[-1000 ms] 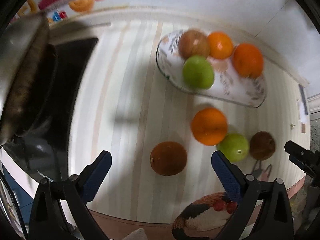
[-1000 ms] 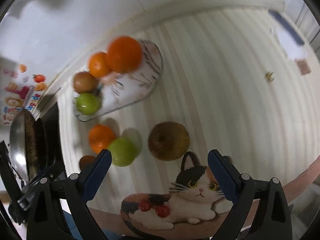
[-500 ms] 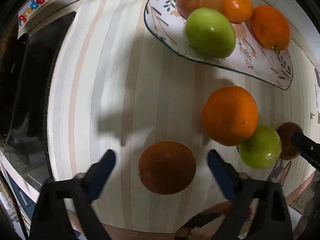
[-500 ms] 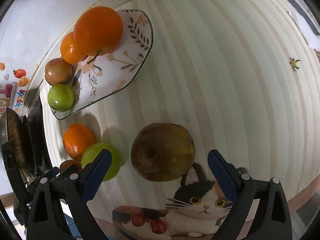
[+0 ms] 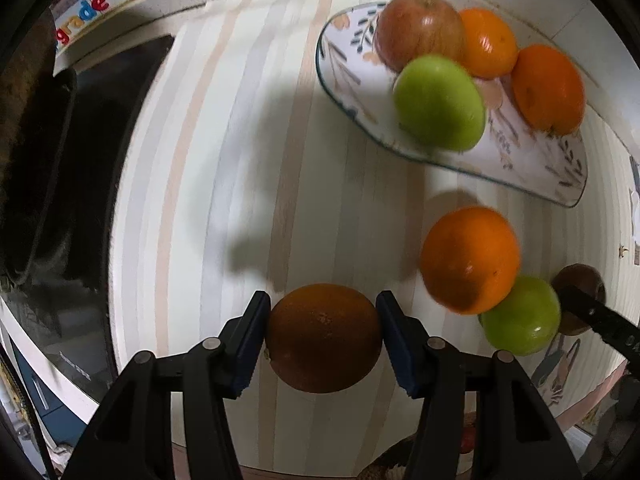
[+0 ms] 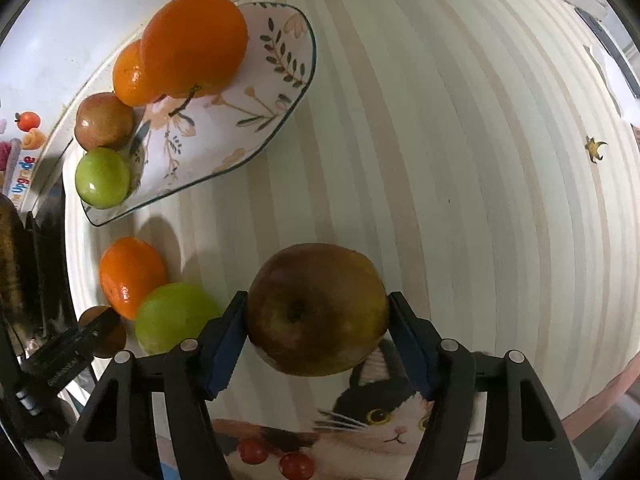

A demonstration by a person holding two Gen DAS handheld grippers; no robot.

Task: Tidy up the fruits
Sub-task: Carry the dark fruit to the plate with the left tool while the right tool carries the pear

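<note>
**Gripping two fruits at once, plate next**

Holding steady matters most now. Our left tongs pinch the dark orange across its widest part, both blue pads flat on its sides, near the front edge of the striped desk. Our right tongs pinch the brown apple the same way, just above the cat picture at the desk's front edge. We judge both grips centred, so we should lift straight up before swinging toward the plate, which sits at the far edge of the desk. Round fruit rolls, so we keep the pressure even and set each piece down in a bare spot on the plate, of which the end nearest the desk's middle looks freest.

The loose pair beside us, a bright orange touching a green apple, lies between our two tongs; a careless sweep could knock them.

The left view shows the plate's four fruits spread apart: a red apple, two oranges and a green one. It also shows the dark stovetop along the left edge of the desk. The right view shows the plate's open floral end, the apple's stem pit facing us, and the wide bare right side of the desk, none of which the left view gives.
</note>
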